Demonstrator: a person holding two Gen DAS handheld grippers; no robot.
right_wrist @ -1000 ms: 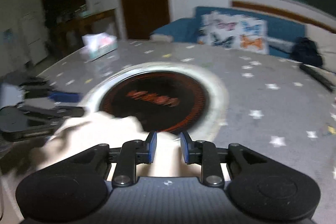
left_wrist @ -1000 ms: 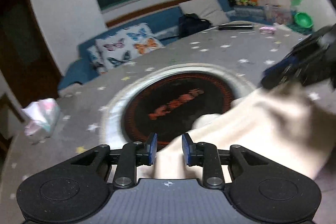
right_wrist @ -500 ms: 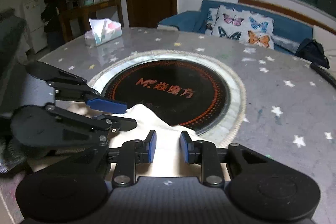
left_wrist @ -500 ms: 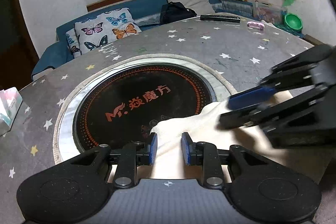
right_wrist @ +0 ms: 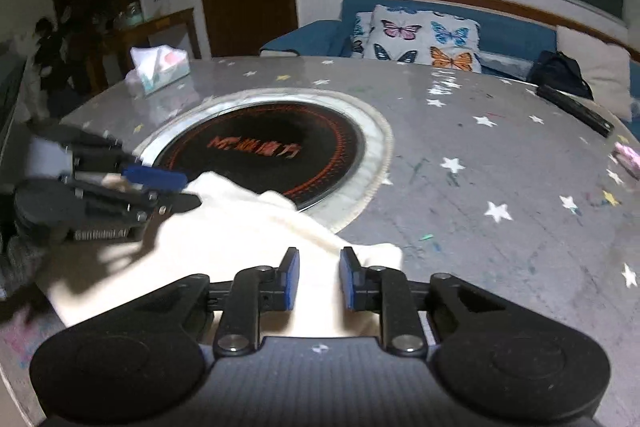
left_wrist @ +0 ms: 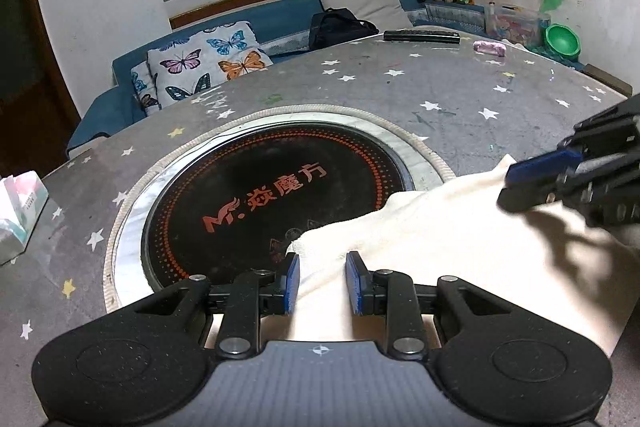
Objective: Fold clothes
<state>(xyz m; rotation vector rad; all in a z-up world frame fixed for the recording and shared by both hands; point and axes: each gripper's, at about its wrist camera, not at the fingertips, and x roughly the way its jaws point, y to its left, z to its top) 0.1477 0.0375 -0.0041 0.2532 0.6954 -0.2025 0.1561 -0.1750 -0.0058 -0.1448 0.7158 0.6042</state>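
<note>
My left tool [left_wrist: 321,281] and right tool [right_wrist: 319,278] each stood with pads apart, cream cloth between them, unclamped. The cream garment [left_wrist: 440,247] lay on the surface [left_wrist: 460,107], its far edge over the black hotplate [left_wrist: 272,203]. Closing on too shallow a bite, I judged, could let an edge slip and skew the fold.

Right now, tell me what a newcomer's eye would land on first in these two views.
First, the cream garment spread on the near side of the round star-patterned table, its edge lapping onto the black glass disc with orange lettering set in the table's middle. Both the left gripper and the right gripper sit over the cloth, jaws parted. Behind the table, a butterfly-print pillow brightens the blue sofa.
</note>
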